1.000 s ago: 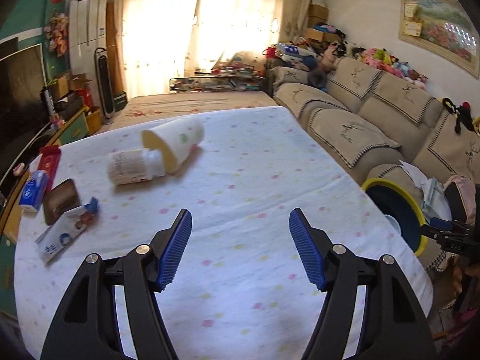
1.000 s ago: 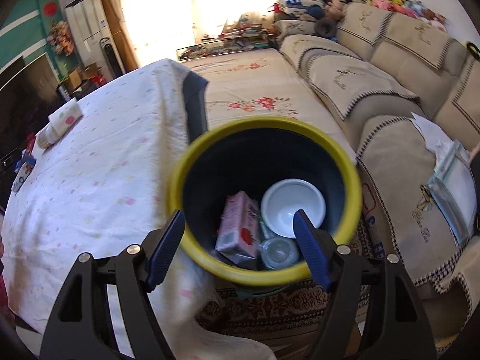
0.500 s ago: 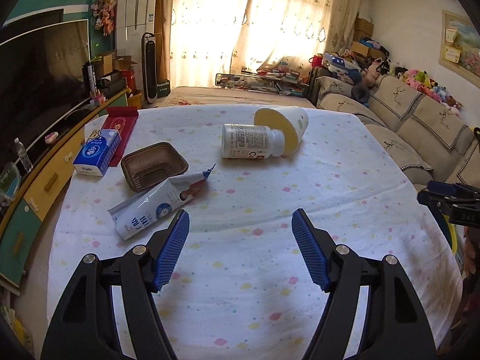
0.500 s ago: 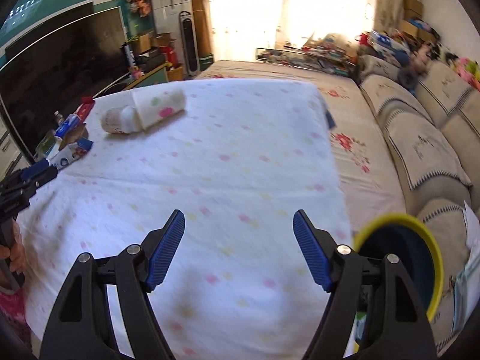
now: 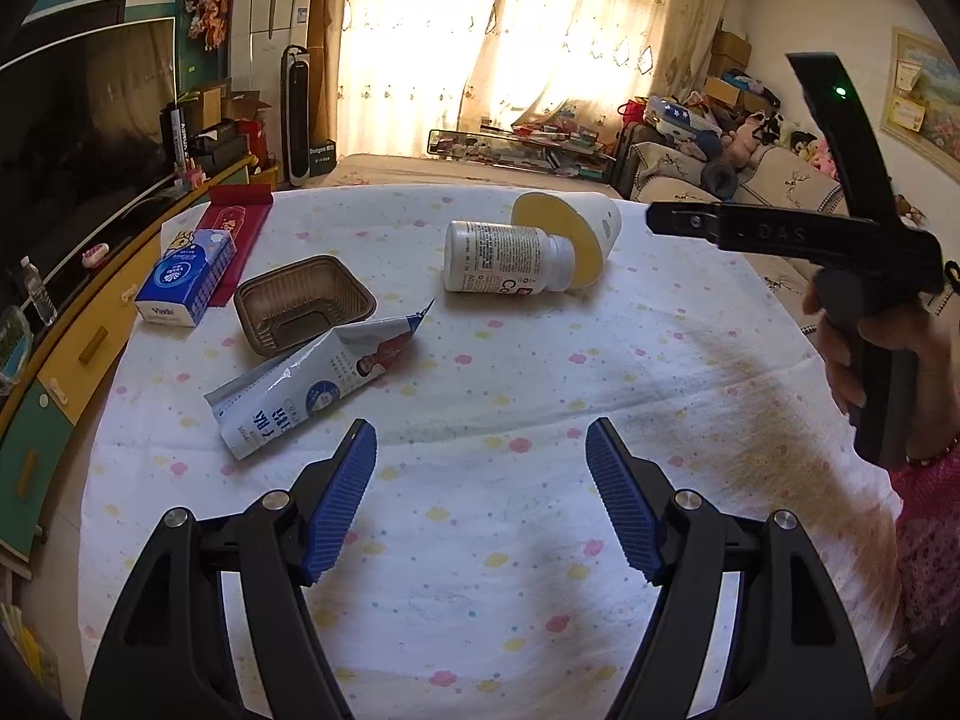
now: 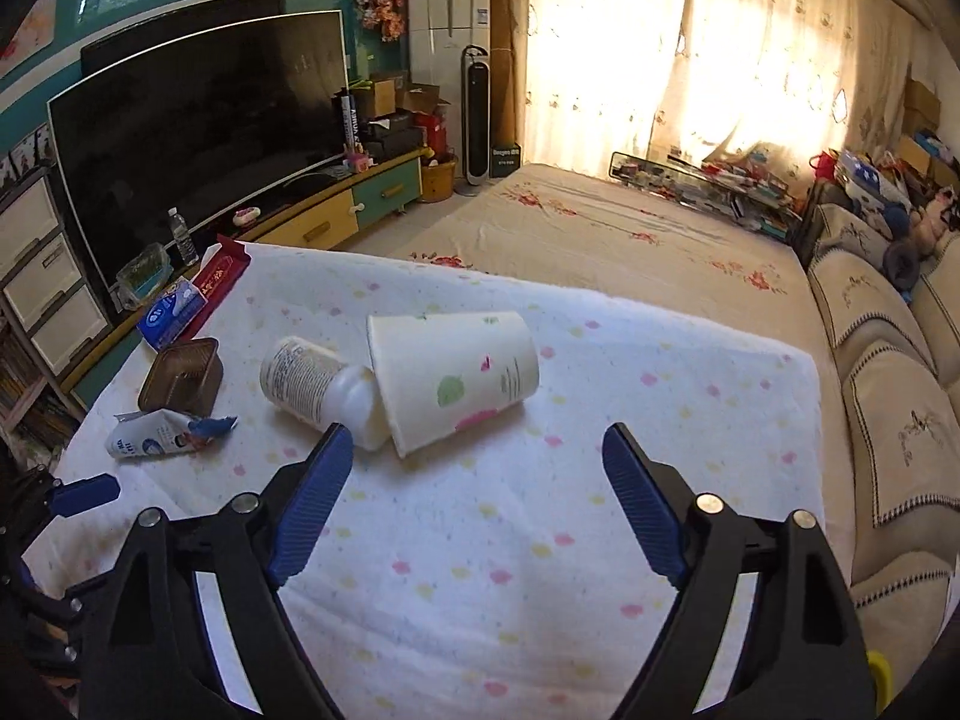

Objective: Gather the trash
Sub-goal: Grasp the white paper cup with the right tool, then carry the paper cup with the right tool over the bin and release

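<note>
On the dotted tablecloth lie a paper cup (image 6: pixel 456 378) on its side, a white pill bottle (image 6: pixel 318 384) with its neck at the cup's mouth, a crumpled milk pouch (image 5: pixel 312 387) and a brown plastic tray (image 5: pixel 303 303). The cup (image 5: pixel 570 234), bottle (image 5: pixel 507 258) also show in the left wrist view. My left gripper (image 5: pixel 480 492) is open and empty, above the cloth just short of the pouch. My right gripper (image 6: pixel 477 492) is open and empty, just short of the cup and bottle; its body shows in the left wrist view (image 5: pixel 798 234).
A blue tissue pack (image 5: pixel 183 285) and a red packet (image 5: pixel 231 228) lie at the table's far left. A TV (image 6: pixel 192 132) and cabinet stand left, a sofa (image 6: pixel 888 360) right. The bin's yellow rim (image 6: pixel 879 672) peeks at the lower right.
My right gripper swung from above the yellow-rimmed bin to over the table, facing the cup and bottle. My left gripper turned left and the pouch and tray came closer.
</note>
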The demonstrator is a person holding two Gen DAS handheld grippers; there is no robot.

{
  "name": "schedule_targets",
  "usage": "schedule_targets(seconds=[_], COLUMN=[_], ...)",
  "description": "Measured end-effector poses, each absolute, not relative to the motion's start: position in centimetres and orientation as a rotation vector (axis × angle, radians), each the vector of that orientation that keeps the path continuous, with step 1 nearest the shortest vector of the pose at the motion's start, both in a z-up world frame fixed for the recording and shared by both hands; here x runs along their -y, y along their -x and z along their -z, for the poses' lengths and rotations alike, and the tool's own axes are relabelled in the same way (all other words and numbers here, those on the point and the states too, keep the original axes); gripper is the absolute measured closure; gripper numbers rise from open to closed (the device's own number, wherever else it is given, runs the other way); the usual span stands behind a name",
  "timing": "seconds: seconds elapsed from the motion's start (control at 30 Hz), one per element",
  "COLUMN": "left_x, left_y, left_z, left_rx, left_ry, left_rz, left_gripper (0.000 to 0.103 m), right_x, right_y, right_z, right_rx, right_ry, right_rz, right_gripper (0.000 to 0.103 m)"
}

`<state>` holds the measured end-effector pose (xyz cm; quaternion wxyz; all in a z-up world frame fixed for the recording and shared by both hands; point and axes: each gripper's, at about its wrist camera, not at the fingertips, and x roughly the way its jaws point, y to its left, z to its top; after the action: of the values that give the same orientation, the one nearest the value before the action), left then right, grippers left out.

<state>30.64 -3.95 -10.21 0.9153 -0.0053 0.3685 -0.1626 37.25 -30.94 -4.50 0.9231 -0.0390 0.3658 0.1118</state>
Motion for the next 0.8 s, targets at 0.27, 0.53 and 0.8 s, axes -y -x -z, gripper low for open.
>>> schedule_targets(seconds=[0.27, 0.53, 0.8], left_x=[3.9, 3.9, 4.0], left_y=[-31.0, -31.4, -31.5], left_z=[10.6, 11.0, 11.3], left_rx=[-0.773, -0.789, -0.799], left_ry=[0.023, 0.027, 0.028], left_rz=[0.336, 0.341, 0.351], left_gripper=[0.031, 0.031, 0.031], right_x=[30.4, 29.8, 29.5], right_y=[-42.2, -44.6, -46.7], right_z=[5.9, 6.5, 8.0], right_rx=[-0.788, -0.819, -0.893], right_ry=[0.111, 0.141, 0.158], right_rz=[-0.334, -0.397, -0.428], right_gripper=[0.01, 0.007, 0.007])
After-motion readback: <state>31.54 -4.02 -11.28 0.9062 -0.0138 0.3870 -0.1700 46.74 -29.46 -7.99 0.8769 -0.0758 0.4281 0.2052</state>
